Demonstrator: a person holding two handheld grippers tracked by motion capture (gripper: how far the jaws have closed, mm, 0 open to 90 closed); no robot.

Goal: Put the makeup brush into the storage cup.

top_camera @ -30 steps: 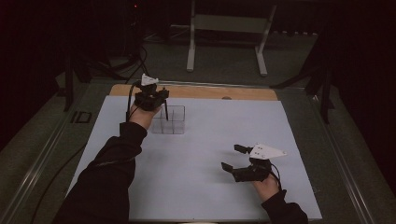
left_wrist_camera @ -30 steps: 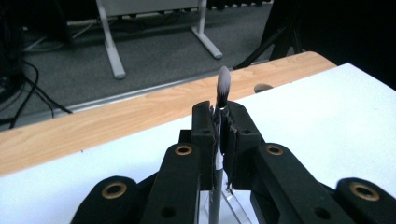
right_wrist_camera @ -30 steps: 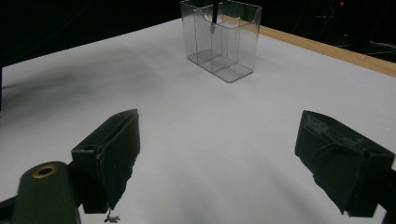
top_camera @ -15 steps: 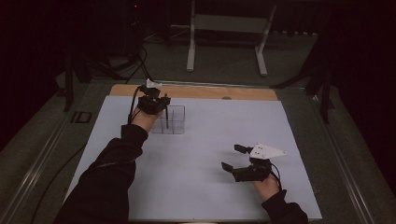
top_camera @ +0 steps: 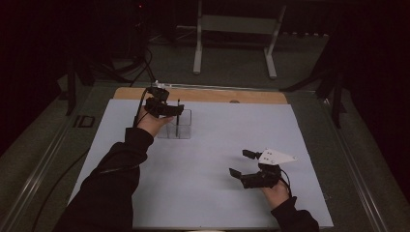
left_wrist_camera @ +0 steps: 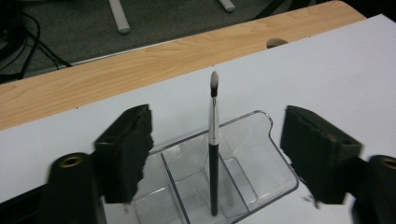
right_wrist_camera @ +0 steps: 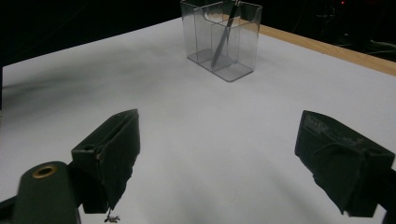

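Note:
A clear plastic organizer box [top_camera: 183, 126] [left_wrist_camera: 261, 154] [right_wrist_camera: 201, 32] with several compartments stands on the white sheet at the far left. A thin brush [top_camera: 177, 118] [left_wrist_camera: 214, 140] [right_wrist_camera: 223, 39] with a black handle, silver ferrule and pale tip stands upright in it, unsupported. My left gripper [top_camera: 164, 107] [left_wrist_camera: 219, 128] hovers just above the box. Its jaws have just been opening and now stand apart on either side of the brush without touching it. My right gripper [top_camera: 241, 163] [right_wrist_camera: 219, 140] rests open and empty near the front right, aimed toward the box.
A white sheet [top_camera: 217, 145] covers the table, with a wooden strip [top_camera: 217, 95] and a small hole [top_camera: 234, 101] along the far edge. A small black item [top_camera: 85, 121] lies off the sheet's left side. Metal stand legs [top_camera: 197, 53] and cables [top_camera: 140, 63] are on the floor beyond.
The left gripper has let go of the brush, which now stands on its own in the box. The right gripper has stayed in place.

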